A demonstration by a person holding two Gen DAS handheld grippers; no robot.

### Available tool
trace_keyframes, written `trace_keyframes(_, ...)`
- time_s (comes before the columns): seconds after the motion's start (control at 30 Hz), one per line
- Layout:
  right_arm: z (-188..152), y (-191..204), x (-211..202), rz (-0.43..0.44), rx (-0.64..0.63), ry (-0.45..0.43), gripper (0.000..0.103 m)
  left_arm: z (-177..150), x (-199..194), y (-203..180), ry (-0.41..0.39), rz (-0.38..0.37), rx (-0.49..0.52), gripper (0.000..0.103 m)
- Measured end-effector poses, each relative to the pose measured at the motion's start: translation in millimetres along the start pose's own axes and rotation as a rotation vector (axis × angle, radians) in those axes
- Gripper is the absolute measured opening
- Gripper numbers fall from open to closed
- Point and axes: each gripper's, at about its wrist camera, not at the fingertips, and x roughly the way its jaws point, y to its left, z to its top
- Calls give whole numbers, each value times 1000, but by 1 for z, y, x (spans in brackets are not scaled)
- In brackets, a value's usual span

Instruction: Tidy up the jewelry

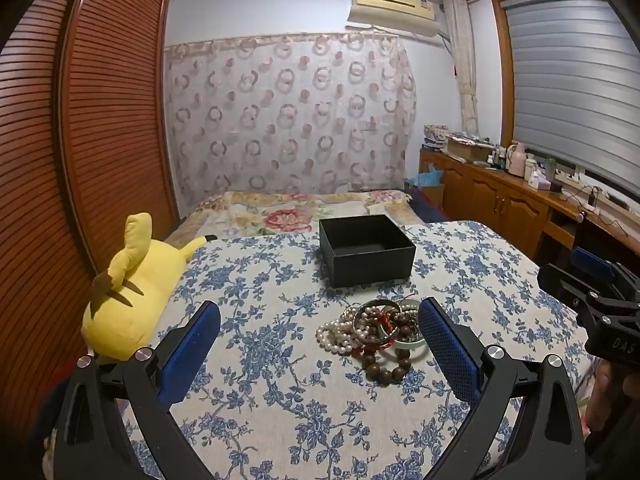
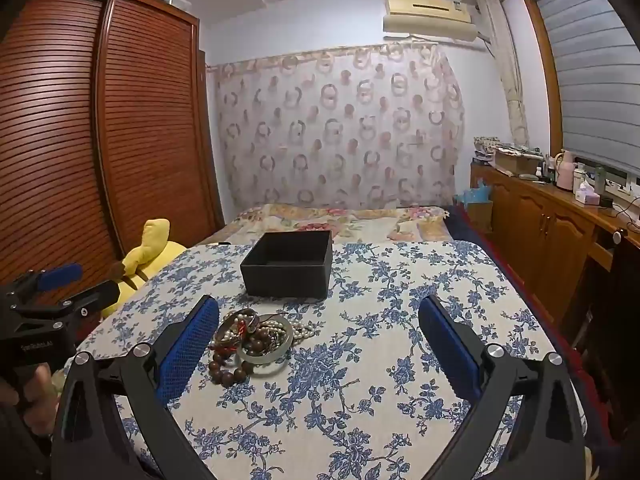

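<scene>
Step in hand: the start, by my judgement; nothing is lifted and the black box (image 1: 366,250) looks empty as far as its inside shows.
Left claw (image 1: 320,344): spread wide, holding nothing, hovering over the near part of the surface (image 1: 260,392).
Right claw (image 2: 320,344): also spread wide and empty, at about the same height above the cloth.
Jewelry pile (image 1: 378,330): one tangled heap on the flowered cloth, near the middle of the surface; in the left wrist view it lies just inside the right-hand finger of the left claw, in the right wrist view just inside the left-hand finger of the right claw.
Pieces in the pile: a string of pearls (image 1: 334,334) on its left side, dark wooden beads (image 1: 386,366) at its near edge, a pale bangle (image 2: 266,346), a metal bangle (image 1: 378,322) and something red beneath.
Box position: farther off than the pile, apart from it, open top, upright.
Off to the left: a yellow plush toy (image 1: 128,300) at the surface's edge.
Next move calls for: choosing one piece, probably a bangle or the wooden beads since they sit on the edge, bringing one claw over it and closing.
Risk: the strands are interlaced, so one piece may drag the others.
</scene>
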Motion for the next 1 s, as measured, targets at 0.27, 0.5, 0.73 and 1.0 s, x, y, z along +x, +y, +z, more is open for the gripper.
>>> trace_keyframes(0.27, 0, 0, 1, 0, 0, 3, 101, 3, -2, 1, -3, -3, -1, 95)
trace_keyframes(0.5, 0, 0, 1, 0, 0, 4, 101, 5, -3, -2, -7, -2, 0, 95)
trace_keyframes(0.73, 0, 0, 1, 1, 0, 5, 101, 5, -2, -4, -8, -3, 1, 95)
trace_keyframes(1.0, 0, 1, 0, 0, 0, 5, 101, 4, -3, -4, -10, -3, 0, 95)
